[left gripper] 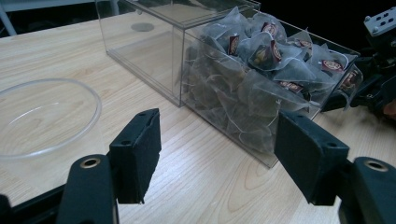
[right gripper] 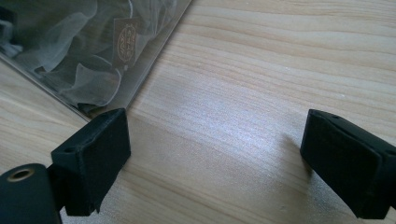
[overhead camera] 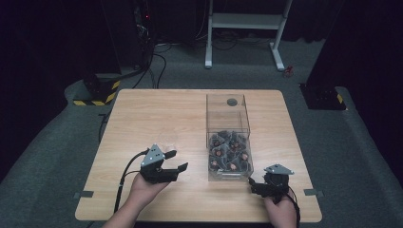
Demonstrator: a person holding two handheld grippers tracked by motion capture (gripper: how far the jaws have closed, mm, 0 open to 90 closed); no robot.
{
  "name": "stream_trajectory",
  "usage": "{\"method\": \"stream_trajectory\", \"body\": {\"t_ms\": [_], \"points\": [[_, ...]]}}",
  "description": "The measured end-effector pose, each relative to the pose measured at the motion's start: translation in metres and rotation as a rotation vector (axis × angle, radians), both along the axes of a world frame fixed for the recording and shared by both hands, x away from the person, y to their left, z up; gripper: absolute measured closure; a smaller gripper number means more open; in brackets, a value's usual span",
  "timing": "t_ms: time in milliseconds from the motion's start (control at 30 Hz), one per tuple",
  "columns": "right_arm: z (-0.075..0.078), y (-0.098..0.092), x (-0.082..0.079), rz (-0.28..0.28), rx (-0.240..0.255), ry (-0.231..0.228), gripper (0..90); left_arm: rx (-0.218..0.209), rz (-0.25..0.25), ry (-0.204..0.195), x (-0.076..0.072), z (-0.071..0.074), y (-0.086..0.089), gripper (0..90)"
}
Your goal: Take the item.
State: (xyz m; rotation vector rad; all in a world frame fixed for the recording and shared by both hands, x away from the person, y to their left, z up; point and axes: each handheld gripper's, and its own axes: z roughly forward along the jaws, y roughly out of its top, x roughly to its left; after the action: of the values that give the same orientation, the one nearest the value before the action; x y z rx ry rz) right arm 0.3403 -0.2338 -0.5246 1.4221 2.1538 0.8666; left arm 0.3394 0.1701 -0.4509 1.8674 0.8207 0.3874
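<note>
A clear plastic box stands on the wooden table. Its near half is full of pyramid tea bags with brown tags, and its far half is bare. My left gripper hovers left of the box, open, with nothing between its jaws. In the left gripper view those jaws face the tea bags through the box wall, with a clear bowl to their left. My right gripper is low at the box's near right corner. It is open over bare wood, beside the box wall.
The faint clear bowl lies just beyond the left gripper. A dark round mark shows in the box's far half. In the left gripper view the right gripper is seen behind the box. A white frame stands on the floor beyond the table.
</note>
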Motion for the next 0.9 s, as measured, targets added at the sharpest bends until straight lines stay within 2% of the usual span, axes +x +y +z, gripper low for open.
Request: {"method": "stream_trajectory", "body": {"t_ms": [900], "points": [[0.0,0.0,0.0,0.004,-0.003,-0.001,8.2,-0.024,-0.039,0.005,0.015,0.011,-0.025,33.0]]}}
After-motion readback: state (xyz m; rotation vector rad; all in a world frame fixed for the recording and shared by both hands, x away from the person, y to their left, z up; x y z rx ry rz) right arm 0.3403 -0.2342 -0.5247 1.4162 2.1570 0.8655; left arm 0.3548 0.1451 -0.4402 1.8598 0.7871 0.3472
